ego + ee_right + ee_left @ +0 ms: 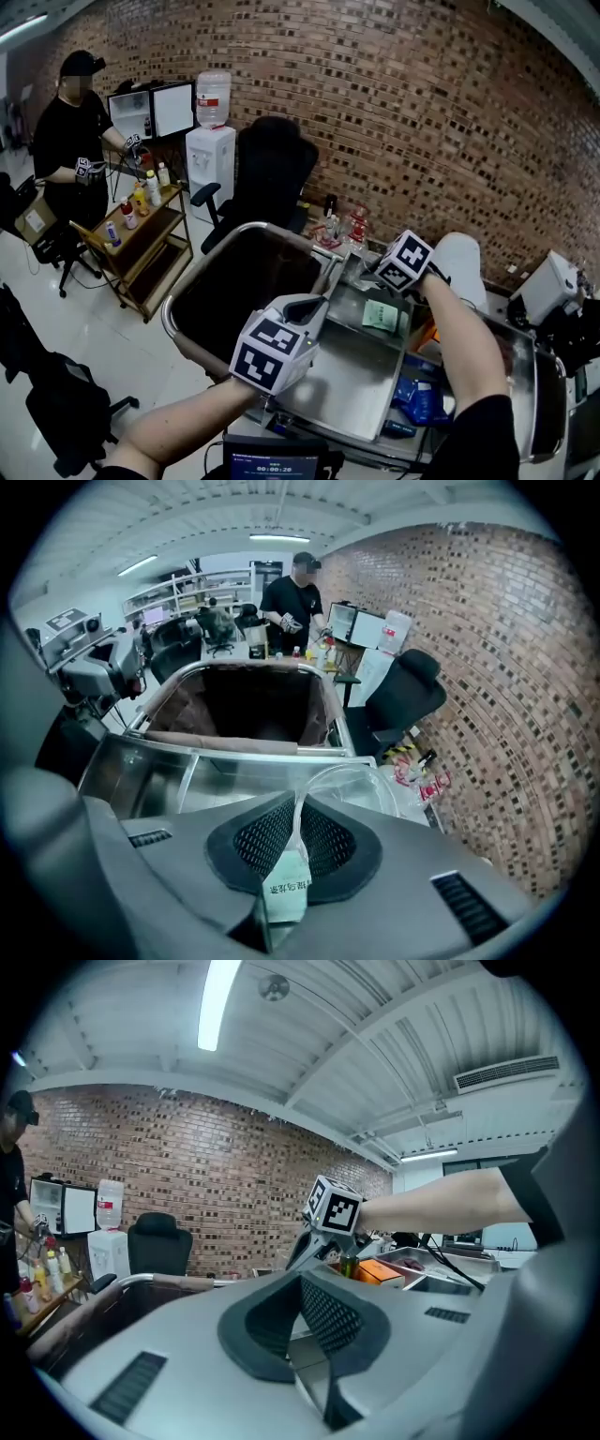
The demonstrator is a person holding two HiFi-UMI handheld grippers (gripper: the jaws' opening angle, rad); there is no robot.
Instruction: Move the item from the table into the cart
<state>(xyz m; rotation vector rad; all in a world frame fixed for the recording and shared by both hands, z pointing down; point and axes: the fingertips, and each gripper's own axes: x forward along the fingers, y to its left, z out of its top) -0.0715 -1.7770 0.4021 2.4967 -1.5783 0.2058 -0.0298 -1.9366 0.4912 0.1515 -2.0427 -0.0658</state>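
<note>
I see left gripper clenched, empty | right gripper clamped on clear green-labelled bag | cart at its 12 o'clock.

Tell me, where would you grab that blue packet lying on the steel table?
Probably a raised crinkle near its middle, pinched from straight above: the blue packet looks to lie flat on the steel table, so no edge stands clear for a sideways approach. Part of it is hidden behind the person's forearm.
</note>
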